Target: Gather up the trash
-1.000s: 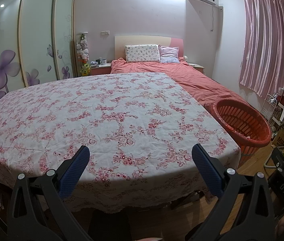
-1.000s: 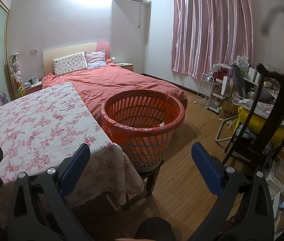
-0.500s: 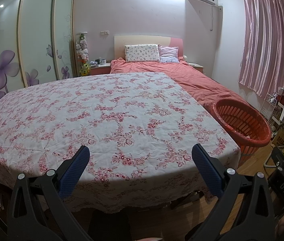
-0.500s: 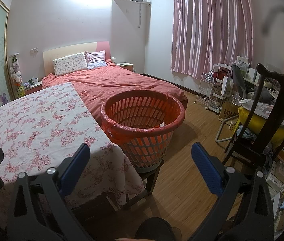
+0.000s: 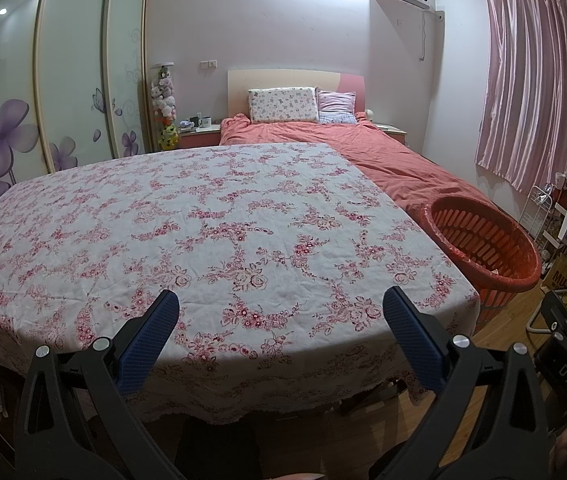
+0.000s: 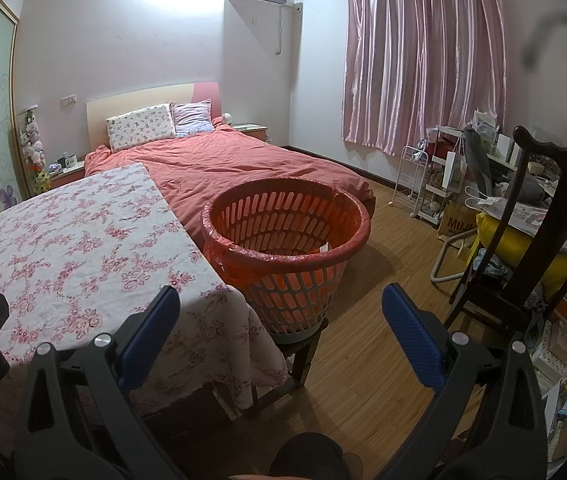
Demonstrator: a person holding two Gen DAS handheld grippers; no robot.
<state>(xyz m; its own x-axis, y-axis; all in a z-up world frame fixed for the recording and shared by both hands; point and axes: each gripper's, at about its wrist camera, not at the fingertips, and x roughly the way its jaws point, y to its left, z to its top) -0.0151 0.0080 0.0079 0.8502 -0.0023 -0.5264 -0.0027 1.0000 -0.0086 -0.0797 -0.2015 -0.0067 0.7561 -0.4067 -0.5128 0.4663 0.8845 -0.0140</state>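
A red slatted basket [image 6: 287, 236] lined with a red bag stands on a low stool beside the table's right end; a white scrap lies inside it. It also shows at the right of the left wrist view [image 5: 483, 240]. My left gripper [image 5: 281, 312] is open and empty, held over the near edge of the table with the floral cloth [image 5: 203, 232]. My right gripper [image 6: 281, 312] is open and empty, in front of the basket and short of it. I see no trash on the cloth.
A bed with a red cover [image 6: 235, 164] lies behind the table and basket. A dark wooden chair [image 6: 539, 240], a white rack [image 6: 415, 184] and cluttered shelves stand at the right. Wooden floor [image 6: 383, 280] lies between basket and chair. Wardrobe doors [image 5: 63, 80] line the left wall.
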